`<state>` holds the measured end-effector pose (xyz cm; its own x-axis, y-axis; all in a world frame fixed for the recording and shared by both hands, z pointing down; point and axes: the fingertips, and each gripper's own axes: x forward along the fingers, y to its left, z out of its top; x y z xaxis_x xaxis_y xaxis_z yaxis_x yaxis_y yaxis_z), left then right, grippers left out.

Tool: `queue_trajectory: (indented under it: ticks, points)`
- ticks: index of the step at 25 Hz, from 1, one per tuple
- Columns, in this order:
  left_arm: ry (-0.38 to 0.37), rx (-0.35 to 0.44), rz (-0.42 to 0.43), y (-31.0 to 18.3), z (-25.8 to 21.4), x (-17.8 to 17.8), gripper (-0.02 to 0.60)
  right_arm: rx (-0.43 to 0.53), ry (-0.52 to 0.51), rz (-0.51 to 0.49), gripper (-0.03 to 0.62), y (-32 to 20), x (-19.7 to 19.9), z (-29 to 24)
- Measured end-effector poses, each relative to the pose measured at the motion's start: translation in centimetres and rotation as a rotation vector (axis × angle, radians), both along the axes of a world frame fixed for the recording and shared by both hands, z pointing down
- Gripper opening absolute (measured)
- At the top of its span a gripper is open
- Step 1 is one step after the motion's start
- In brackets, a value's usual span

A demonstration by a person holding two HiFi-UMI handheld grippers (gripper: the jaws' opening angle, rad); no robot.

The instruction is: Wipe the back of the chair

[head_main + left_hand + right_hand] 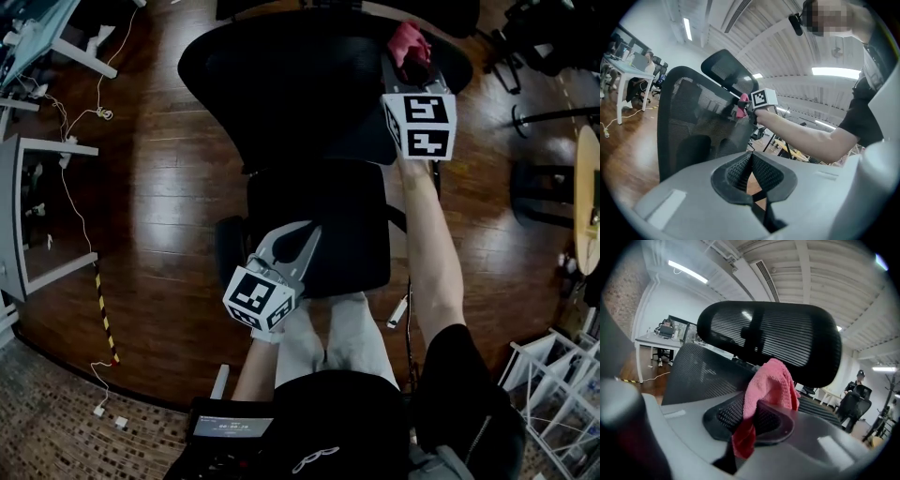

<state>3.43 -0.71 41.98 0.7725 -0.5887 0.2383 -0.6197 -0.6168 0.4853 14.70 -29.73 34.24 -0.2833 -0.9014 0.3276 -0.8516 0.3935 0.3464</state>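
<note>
Holding the pink cloth [410,42] in my right gripper [412,67], I have it up at the top of the chair [347,234], by the right end of the backrest [281,103]. My right fingers [774,419] are clenched on the cloth, which bunches upward and hangs out below them. My left gripper [309,234] hovers low over the near-left edge of the seat. Its fingers [764,174] are pressed together with nothing between them.

Left of the chair, the wooden floor [169,206] lies open as far as a white bench [42,150]. Loose cables [70,187] and a yellow-and-black strip [101,300] run across that stretch. On the right it is tighter, with a round table [586,187], a white rack [553,375] and other chair bases [534,42].

The only print I can make out is the black-and-white square patterns on each marker cube [419,125]. A small screen [230,427] at my waist carries text too small to read.

The right gripper view shows the cloth rising in front of the mesh headrest [773,338], though I cannot tell if it touches. It also shows a seated person [665,329] at a far bench. The left gripper view shows the chair from the side, with my right forearm [801,136] reaching in to where headrest and backrest join.
</note>
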Motion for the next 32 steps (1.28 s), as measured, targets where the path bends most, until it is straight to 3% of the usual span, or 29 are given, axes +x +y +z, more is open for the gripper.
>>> queue_trajectory:
  ticks: [12, 24, 32]
  points:
    - [-0.009, 0.017, -0.096, -0.8, -1.3, -8.8, -0.009, -0.029, 0.003, -0.159, 0.041, -0.3, -15.1, 0.2]
    - [-0.001, 0.049, -0.141, -1.4, -4.3, -13.9, -0.009, -0.078, 0.007, -0.377, 0.041, 3.0, -29.1, 2.5]
    - [-0.004, 0.112, -0.162, -1.2, -8.5, -16.1, -0.009, -0.158, 0.0, -0.384, 0.041, 4.4, -29.6, 3.2]
